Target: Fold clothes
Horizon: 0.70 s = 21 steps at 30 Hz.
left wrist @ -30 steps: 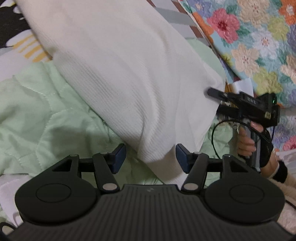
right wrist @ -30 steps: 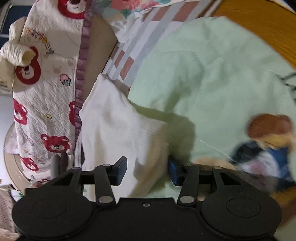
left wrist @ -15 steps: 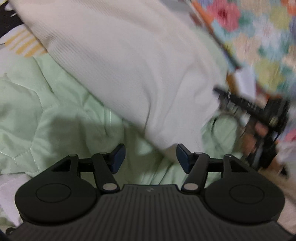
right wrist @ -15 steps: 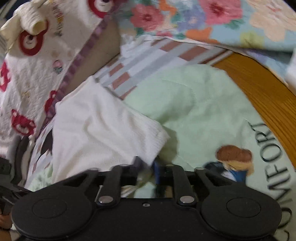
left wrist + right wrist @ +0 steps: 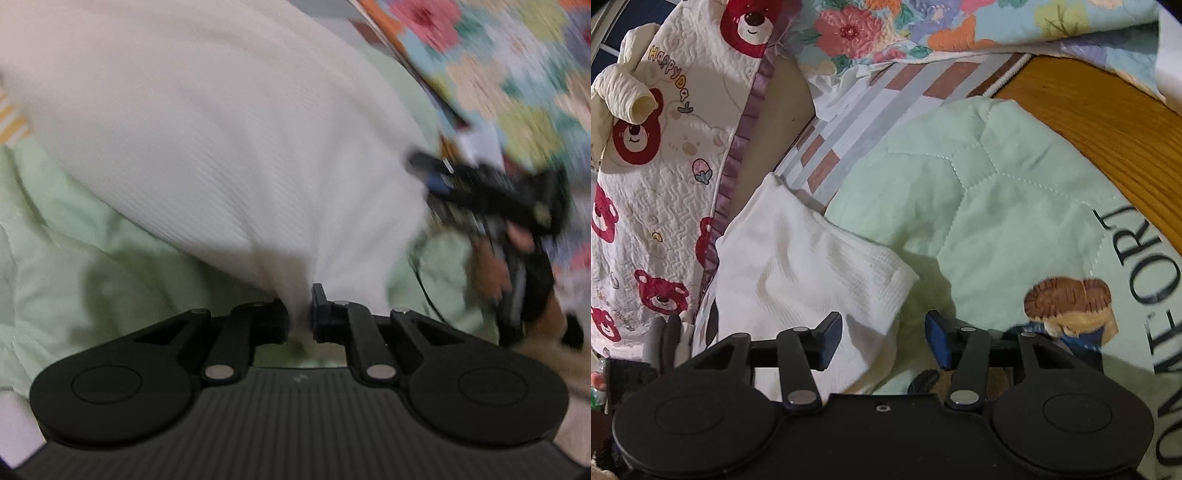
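Your left gripper (image 5: 300,312) is closing, its jaws pinching a fold of the white garment (image 5: 229,147) at the near edge. The garment lies spread on the green quilt (image 5: 74,266), beside a floral blanket (image 5: 517,74). Your right gripper (image 5: 882,341) is opening; the garment's corner (image 5: 812,273) lies between its jaws, pads clear of it. Left view is blurred.
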Each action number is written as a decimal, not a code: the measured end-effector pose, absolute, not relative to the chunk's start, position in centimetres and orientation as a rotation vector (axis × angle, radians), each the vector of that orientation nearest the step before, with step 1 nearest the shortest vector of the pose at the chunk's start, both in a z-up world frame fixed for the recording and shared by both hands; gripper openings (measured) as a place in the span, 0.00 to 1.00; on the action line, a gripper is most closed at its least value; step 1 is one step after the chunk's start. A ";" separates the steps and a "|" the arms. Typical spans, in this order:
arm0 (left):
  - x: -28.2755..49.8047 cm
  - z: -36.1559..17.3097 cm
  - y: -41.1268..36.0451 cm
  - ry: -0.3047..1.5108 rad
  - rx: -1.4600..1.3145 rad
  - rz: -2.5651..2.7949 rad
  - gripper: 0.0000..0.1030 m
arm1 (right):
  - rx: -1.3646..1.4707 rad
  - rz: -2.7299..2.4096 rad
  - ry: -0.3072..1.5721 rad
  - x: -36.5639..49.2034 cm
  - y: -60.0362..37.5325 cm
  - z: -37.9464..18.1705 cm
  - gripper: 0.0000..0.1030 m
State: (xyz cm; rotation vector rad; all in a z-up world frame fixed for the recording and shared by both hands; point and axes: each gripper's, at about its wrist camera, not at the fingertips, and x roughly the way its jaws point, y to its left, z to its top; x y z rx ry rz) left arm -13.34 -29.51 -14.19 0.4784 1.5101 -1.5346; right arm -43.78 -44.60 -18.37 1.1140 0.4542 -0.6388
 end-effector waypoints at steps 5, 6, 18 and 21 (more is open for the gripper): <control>-17.2 -13.4 -30.1 1.367 0.800 -1.656 0.09 | 1.063 -0.631 0.454 -44.4 -45.3 -17.8 0.56; -17.4 -13.4 -30.2 1.359 0.812 -1.661 0.10 | 1.074 -0.627 0.447 -44.4 -45.4 -18.1 0.56; -15.1 -8.7 -28.0 1.179 0.833 -1.699 0.14 | 0.914 -0.372 0.333 -43.6 -46.8 -12.7 0.09; -13.8 -7.6 -27.5 1.063 0.770 -1.617 0.33 | 0.936 -0.357 0.340 -43.3 -47.2 -12.1 0.09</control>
